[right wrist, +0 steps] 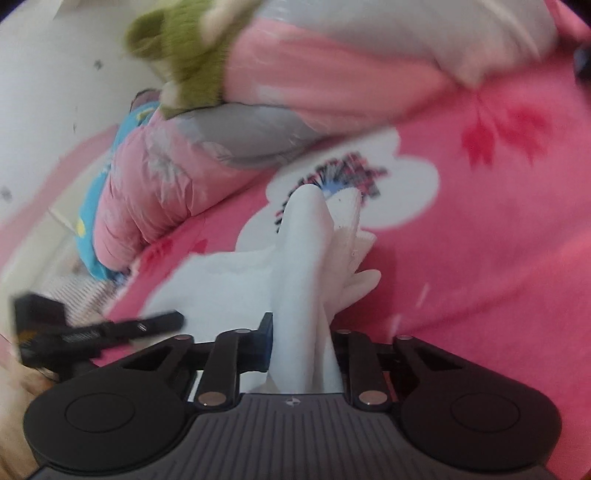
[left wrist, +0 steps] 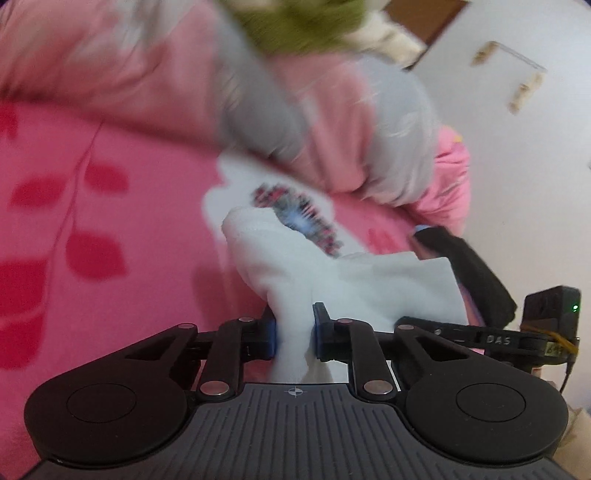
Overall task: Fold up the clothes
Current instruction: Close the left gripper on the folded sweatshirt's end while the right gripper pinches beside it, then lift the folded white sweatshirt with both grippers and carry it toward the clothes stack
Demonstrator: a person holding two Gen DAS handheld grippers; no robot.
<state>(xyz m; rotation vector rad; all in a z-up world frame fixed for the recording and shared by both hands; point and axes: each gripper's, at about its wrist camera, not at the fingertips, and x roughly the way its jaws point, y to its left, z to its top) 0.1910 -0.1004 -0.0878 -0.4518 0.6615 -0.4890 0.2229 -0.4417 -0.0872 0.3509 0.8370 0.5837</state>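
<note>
A white garment (left wrist: 280,258) with a red, black and blue print (left wrist: 299,218) lies bunched on a pink bedsheet (left wrist: 92,221). My left gripper (left wrist: 293,328) is shut on a fold of its white cloth, which rises between the blue pads. In the right wrist view the same garment (right wrist: 306,236) stands up in a ridge, its print (right wrist: 332,177) lying flat beyond. My right gripper (right wrist: 299,336) is shut on that ridge. The two grippers are close together, and each view shows part of the other tool's black frame (left wrist: 491,338) (right wrist: 122,328).
A pink and grey quilt (left wrist: 332,118) (right wrist: 166,184) is heaped along the far side of the bed, with a green plush toy (left wrist: 295,22) (right wrist: 184,55) on top. A black cloth (left wrist: 476,266) lies at the bed's edge by a white wall (left wrist: 517,147). A blue item (right wrist: 88,206) sits behind the quilt.
</note>
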